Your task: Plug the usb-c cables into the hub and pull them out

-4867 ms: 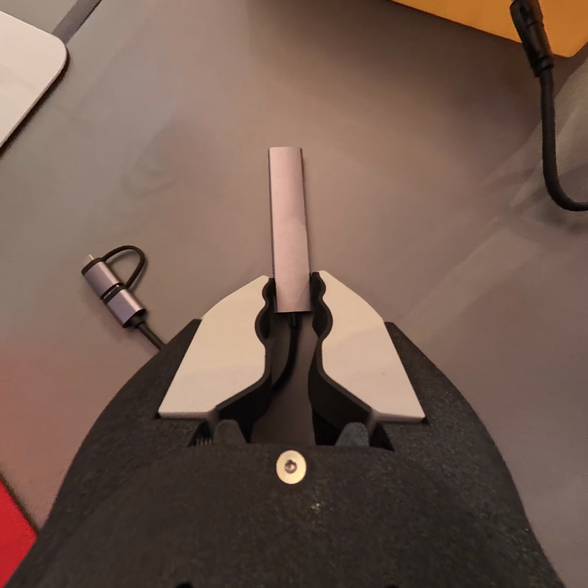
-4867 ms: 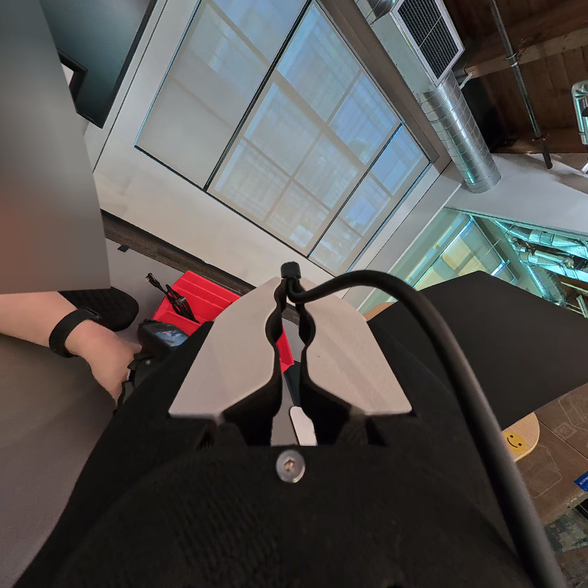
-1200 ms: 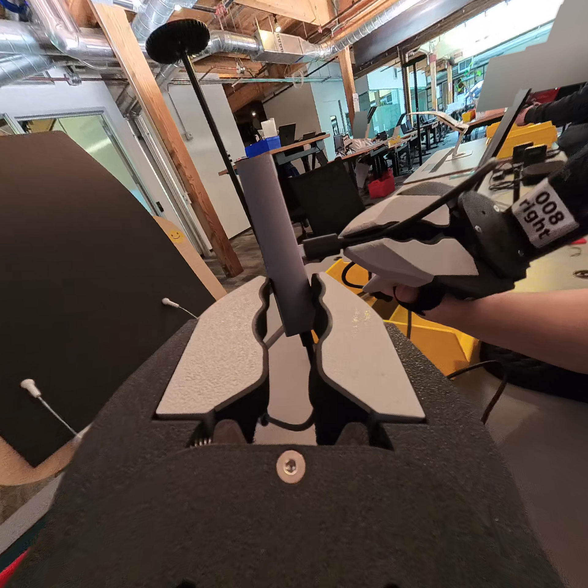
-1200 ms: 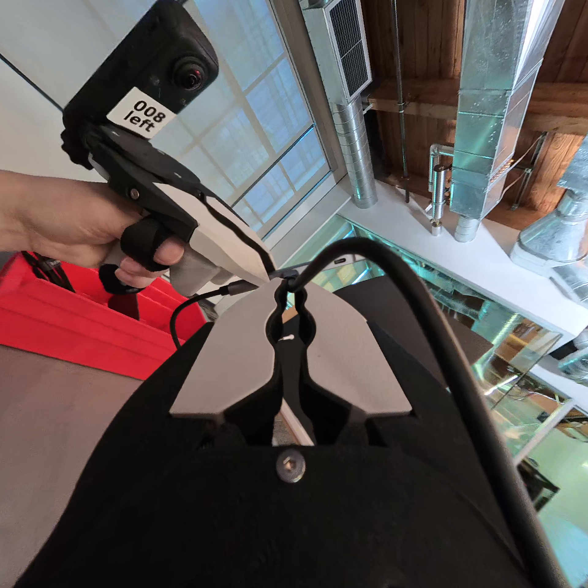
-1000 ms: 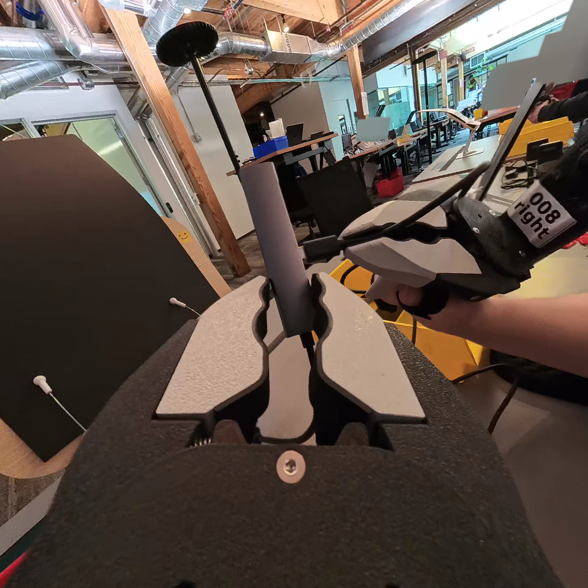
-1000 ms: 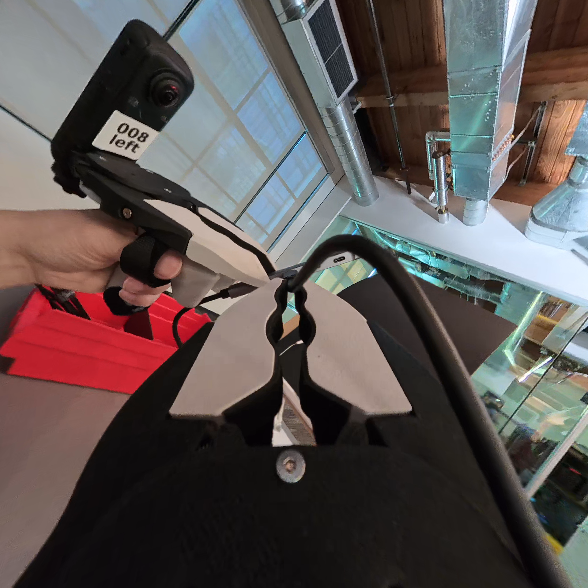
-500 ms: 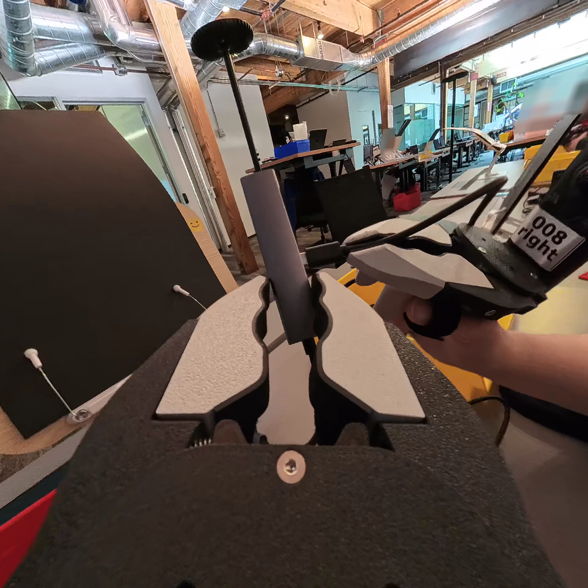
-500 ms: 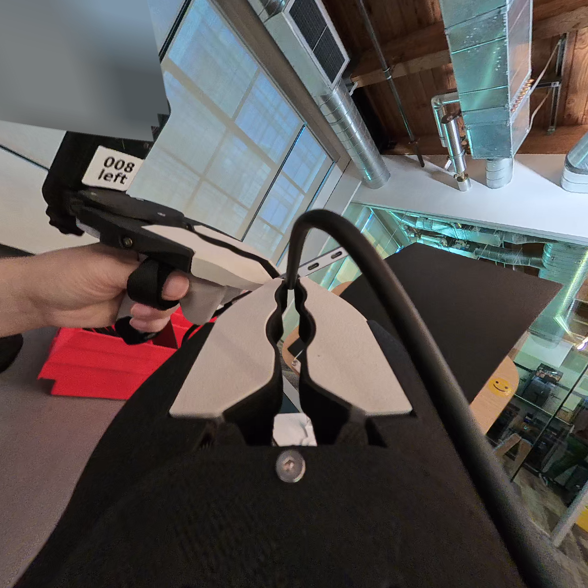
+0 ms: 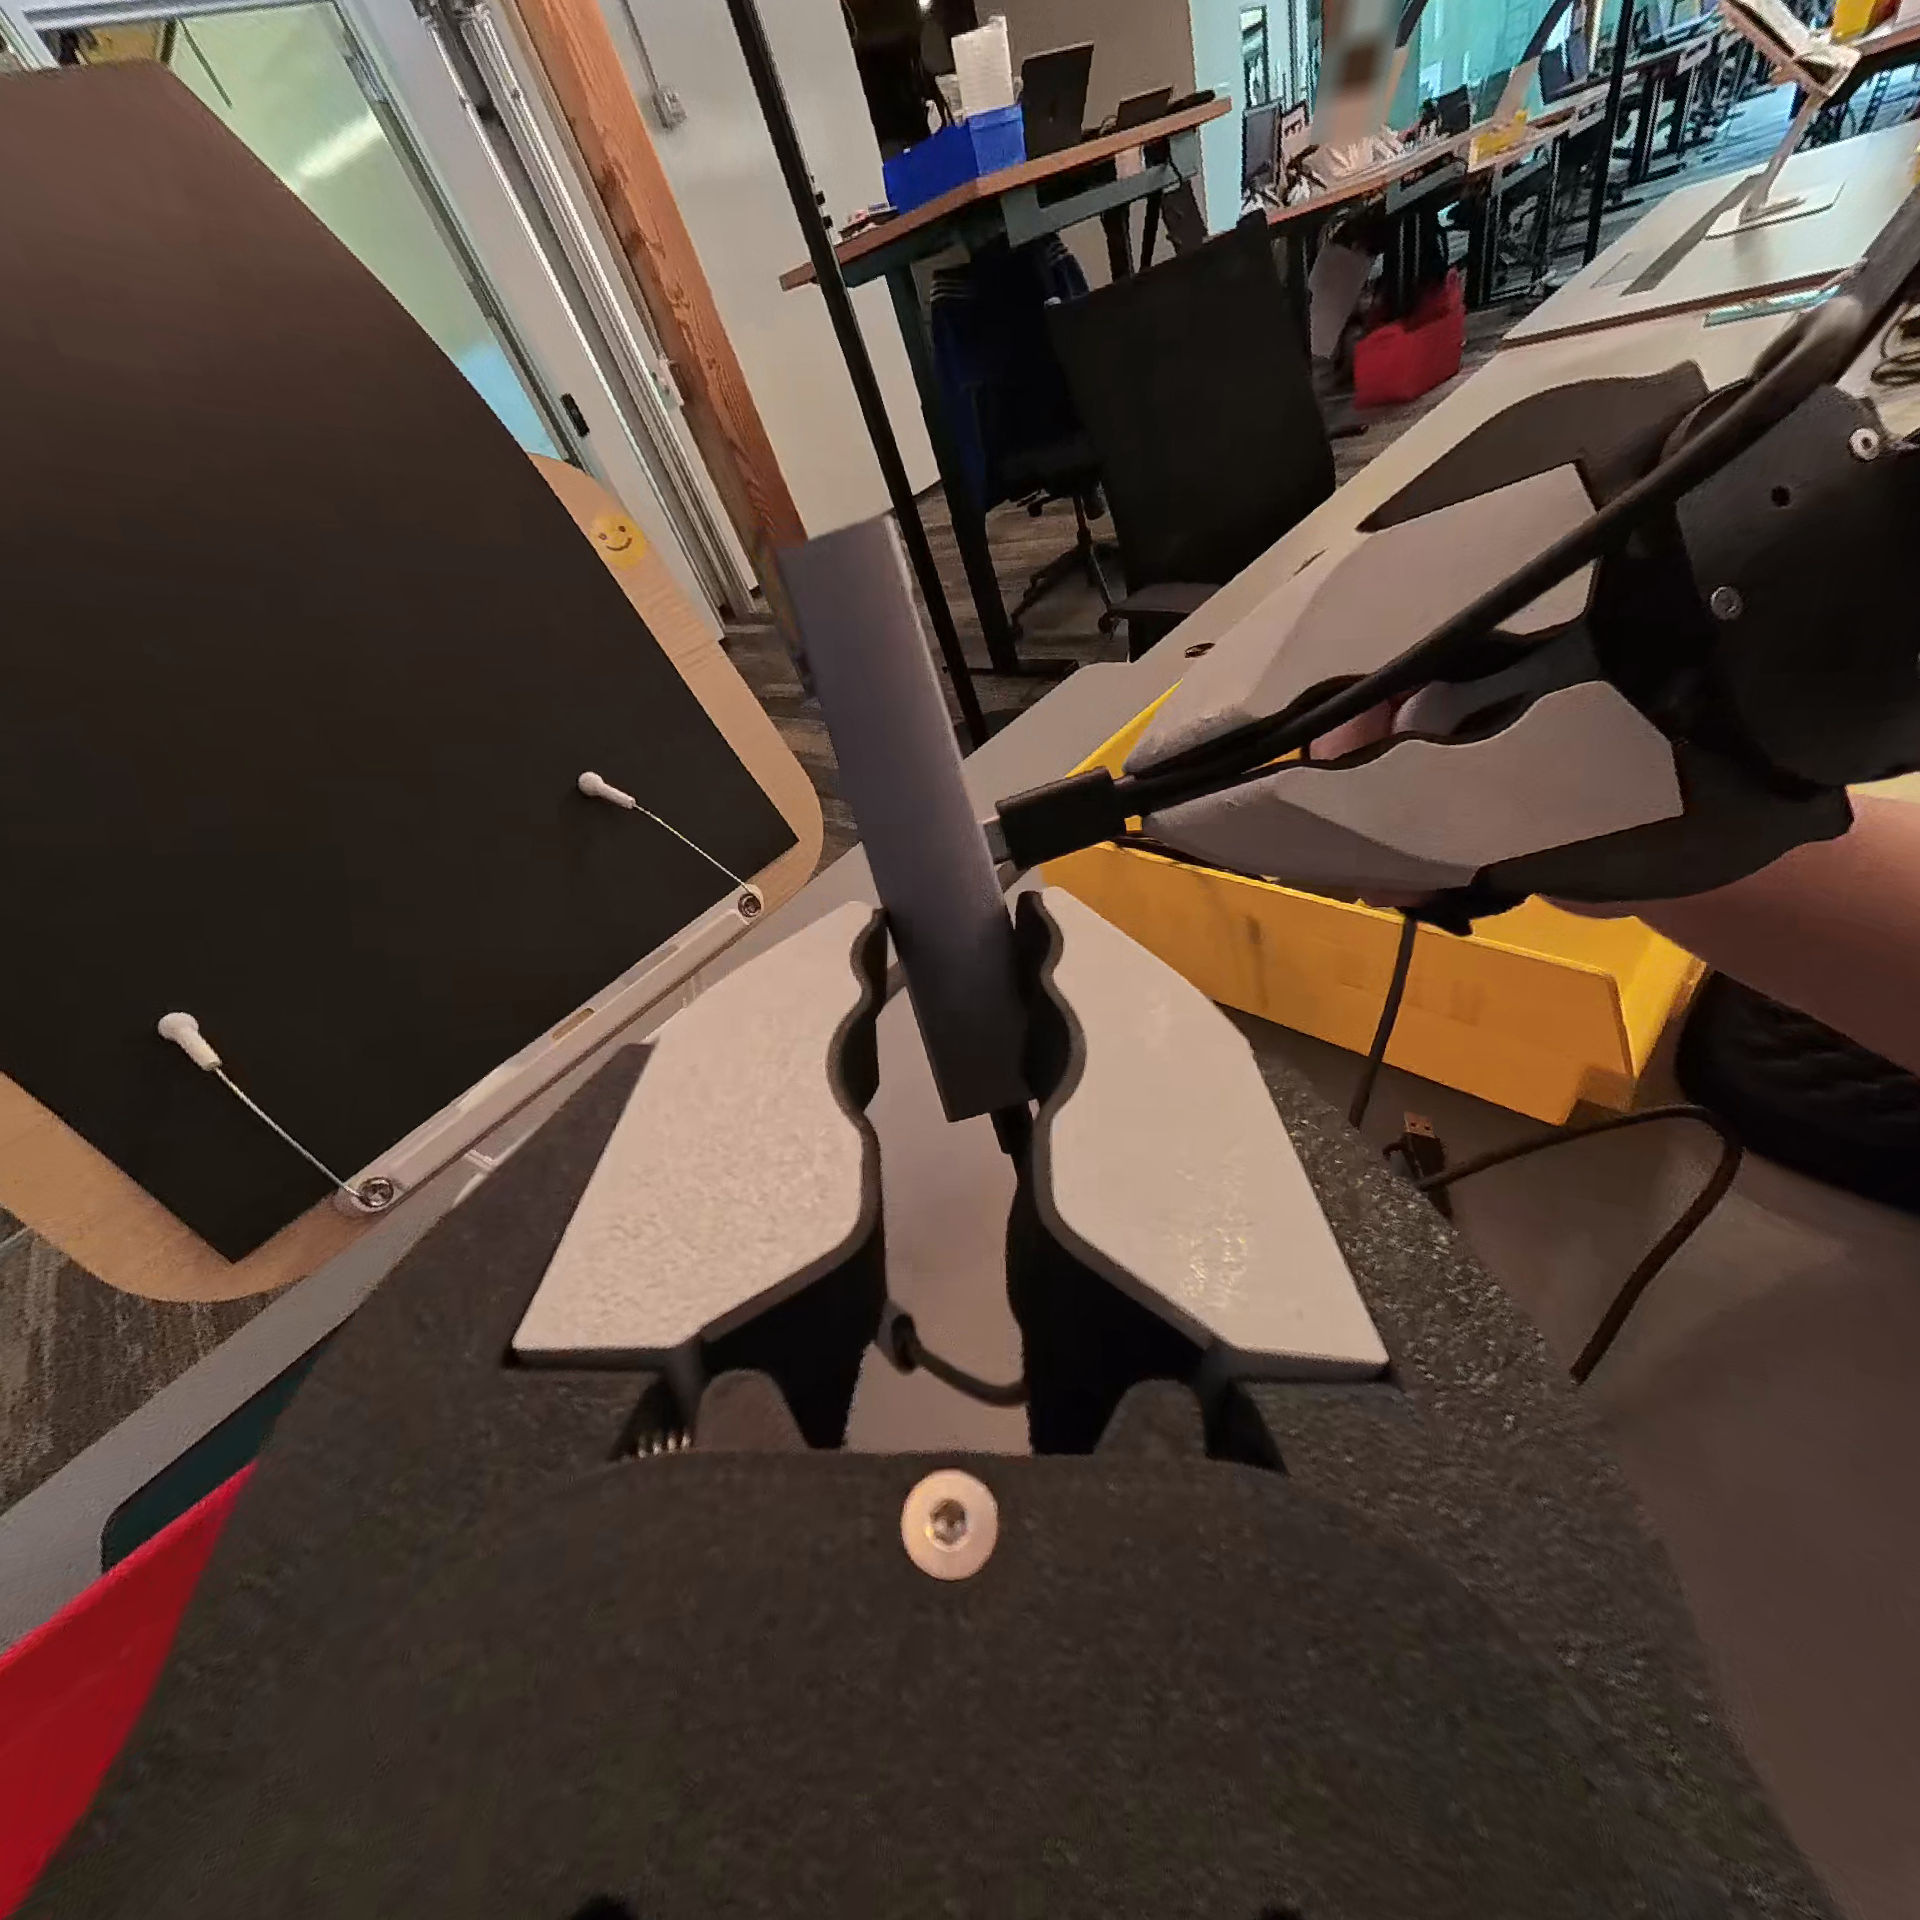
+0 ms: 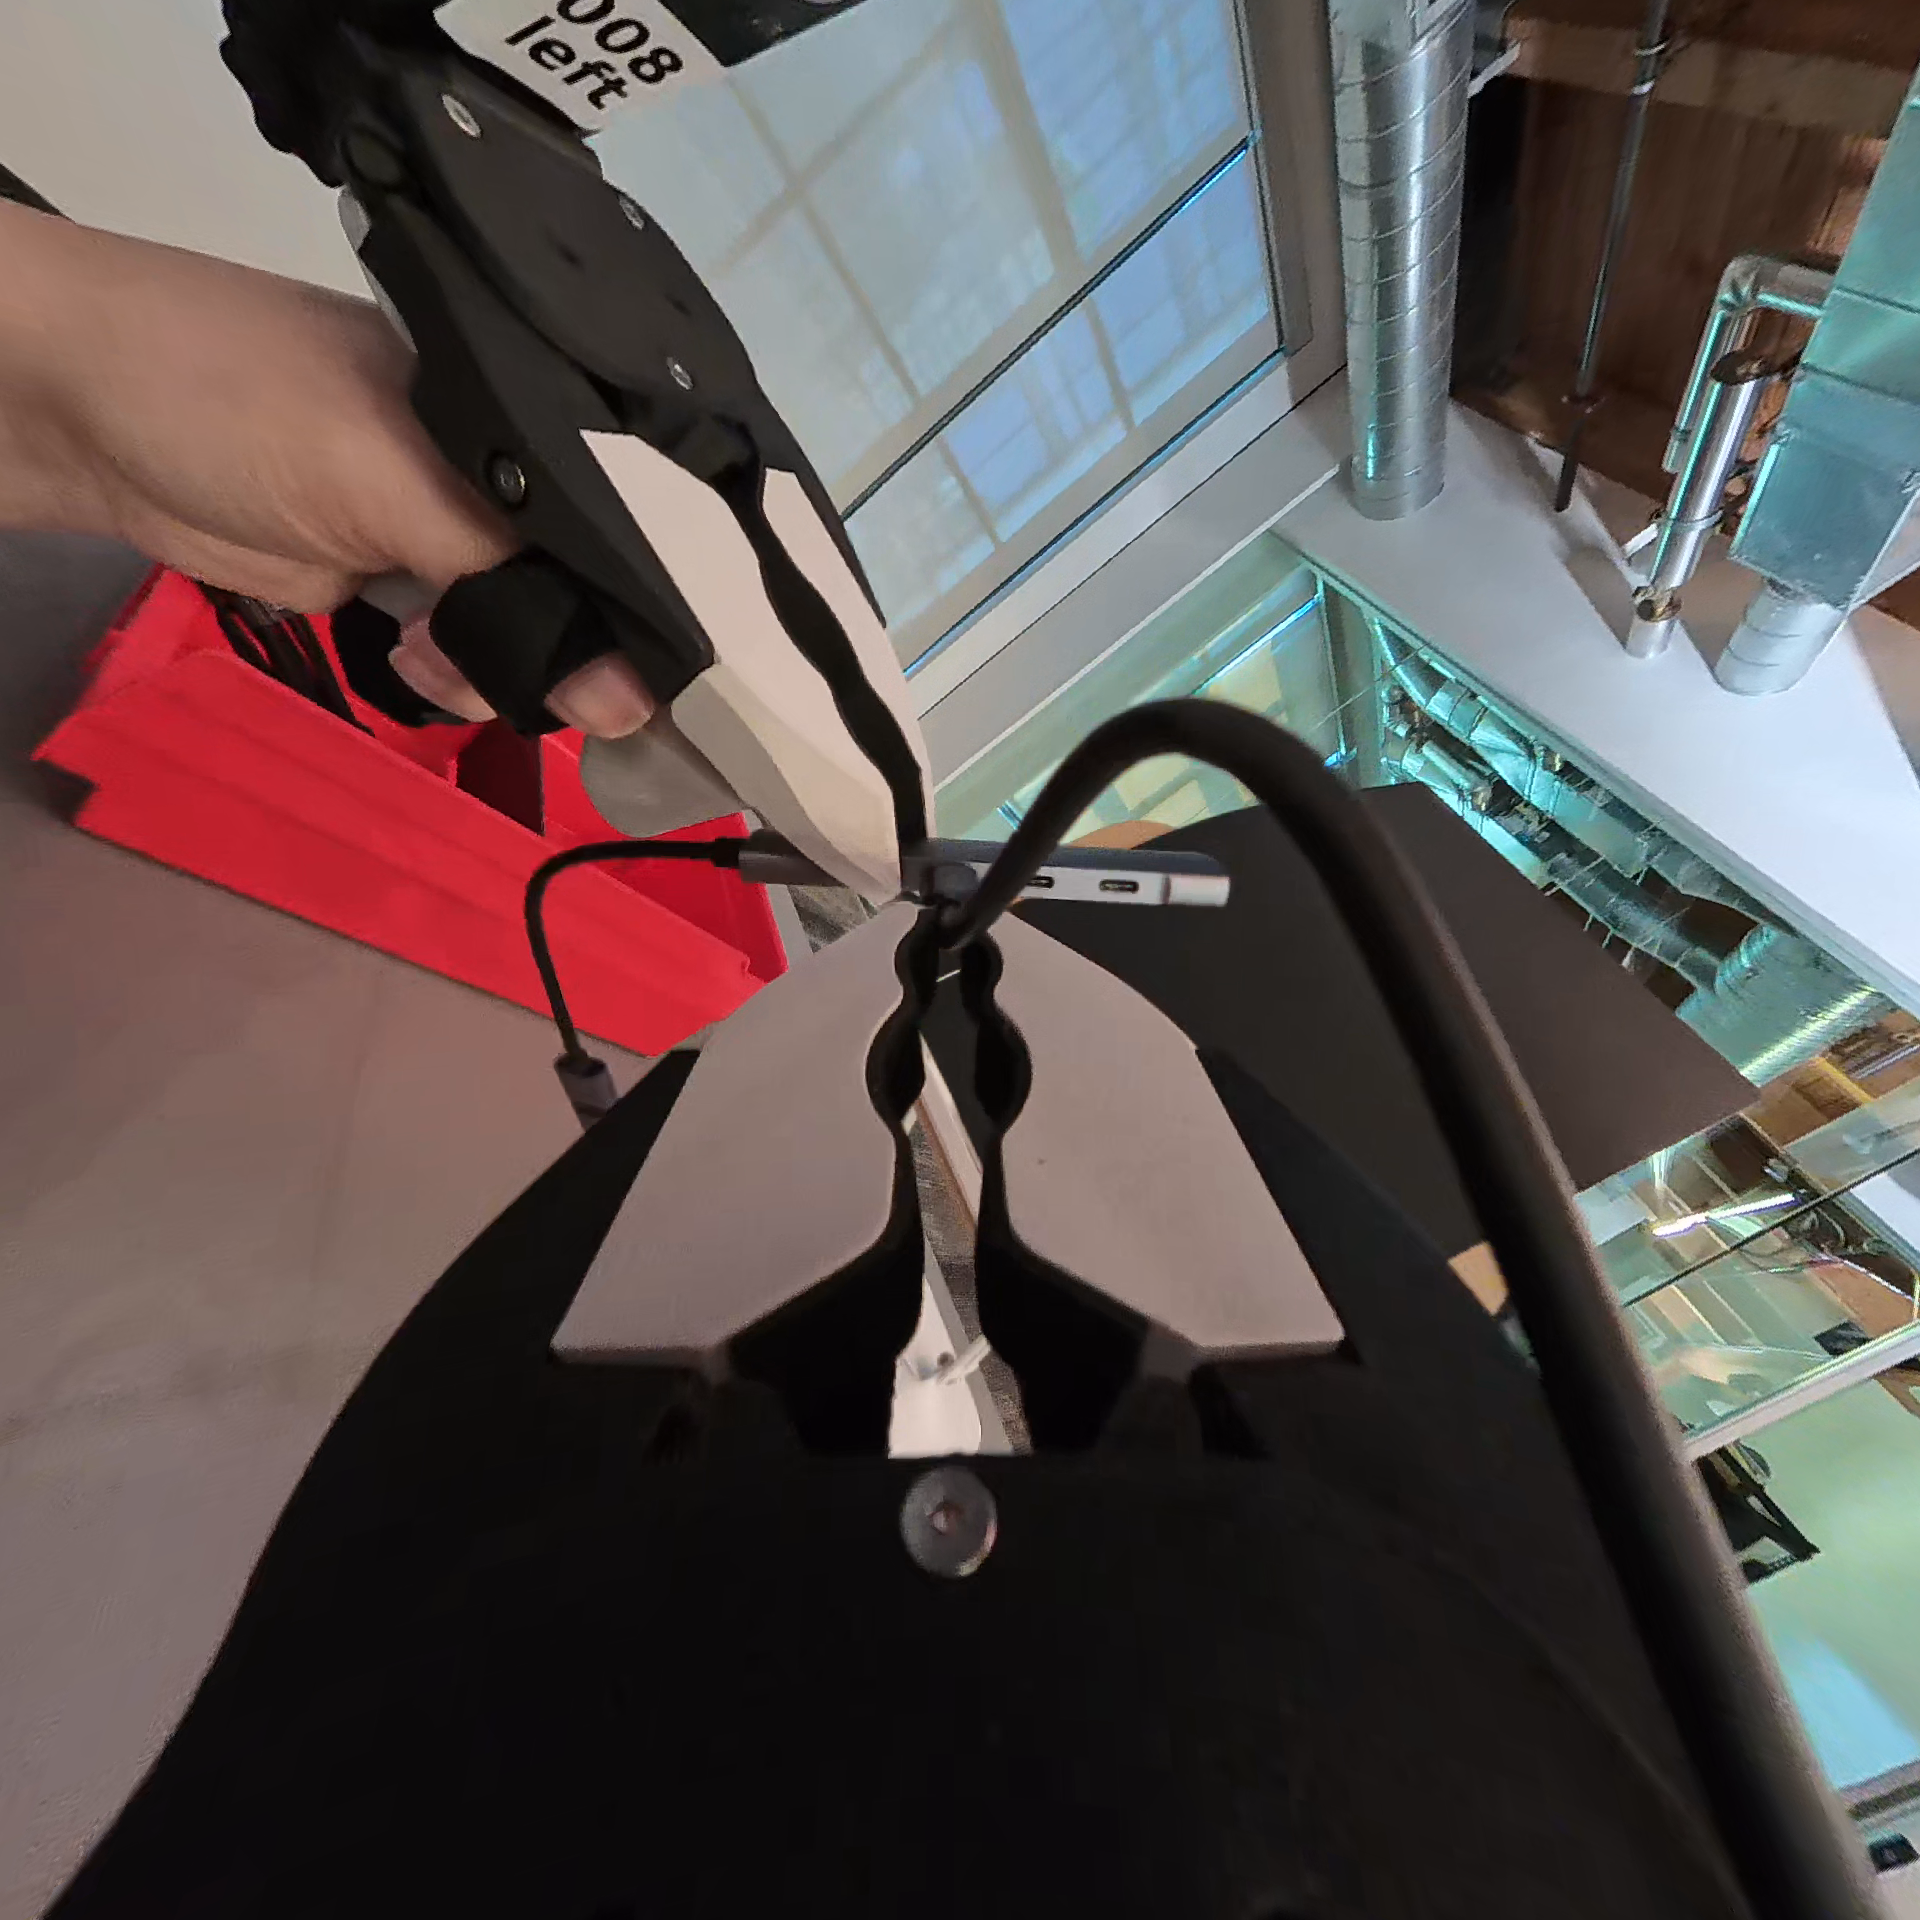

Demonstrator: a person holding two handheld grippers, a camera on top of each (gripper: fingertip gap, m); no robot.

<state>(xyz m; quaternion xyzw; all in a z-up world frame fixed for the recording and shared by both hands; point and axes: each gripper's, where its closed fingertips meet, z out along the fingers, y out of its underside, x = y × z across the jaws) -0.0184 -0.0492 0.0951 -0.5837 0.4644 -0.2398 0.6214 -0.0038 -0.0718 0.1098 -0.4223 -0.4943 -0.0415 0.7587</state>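
Observation:
My left gripper (image 9: 951, 920) is shut on the lower end of the slim grey hub (image 9: 894, 748), which stands up and leans left in the air. My right gripper (image 9: 1138, 795) comes in from the right, shut on a black USB-C cable just behind its plug (image 9: 1060, 816). The plug's tip meets the hub's right side just above my left fingertips; how deep it sits is hidden. In the right wrist view my right gripper (image 10: 940, 925) pinches the cable (image 10: 1247, 790), which loops up and back. The hub (image 10: 1122, 885) lies crosswise with two free ports showing, held by the left gripper (image 10: 888, 862).
The hub's own thin cable (image 10: 545, 935) hangs to a grey plug (image 10: 584, 1081) above the grey table (image 10: 260, 1143). A red bin (image 10: 416, 821) stands behind. In the left wrist view there are a yellow bin (image 9: 1351, 987), a loose USB plug (image 9: 1418, 1127) and a black panel (image 9: 312, 623). Left and right tips are no more than a few centimetres apart. The black panel (image 9: 312, 623) is about equally far from each gripper, around 30 cm.
Since 4.9 s ago both grippers have lifted their loads off the table and come together. In the last second the left gripper grew nearer in the right view, and the plug now meets the hub.

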